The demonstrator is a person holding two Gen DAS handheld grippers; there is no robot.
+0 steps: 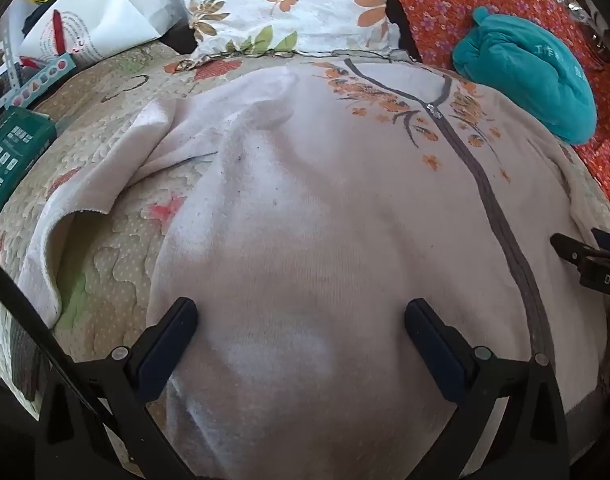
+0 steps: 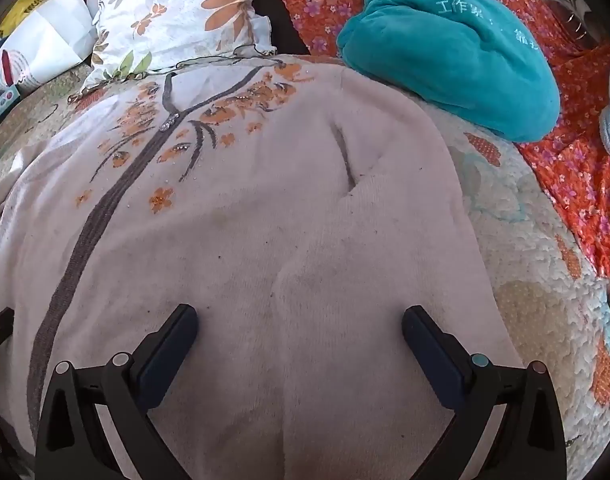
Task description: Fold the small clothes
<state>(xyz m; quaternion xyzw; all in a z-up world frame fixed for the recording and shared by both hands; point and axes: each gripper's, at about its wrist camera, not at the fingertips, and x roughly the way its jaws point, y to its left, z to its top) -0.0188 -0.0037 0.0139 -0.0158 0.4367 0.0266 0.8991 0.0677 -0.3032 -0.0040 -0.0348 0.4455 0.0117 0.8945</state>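
A patchwork quilt [image 1: 117, 256] covers the bed, and on it a pale pink zip-front cardigan [image 1: 345, 208] lies spread front-up, its grey zipper band [image 1: 501, 220] running from the far collar toward the near hem, with orange flower embroidery [image 2: 225, 116] on both sides of the zip at the far end. A teal plush bundle [image 2: 457, 60] lies on the far right beside the cardigan's shoulder, and a floral pillow [image 1: 289, 4] lies beyond the collar. The left gripper [image 1: 301, 320] hangs over the cardigan's left half with jaws spread wide and nothing between them, the right gripper [image 2: 299, 326] likewise open over the right half, near the hem.
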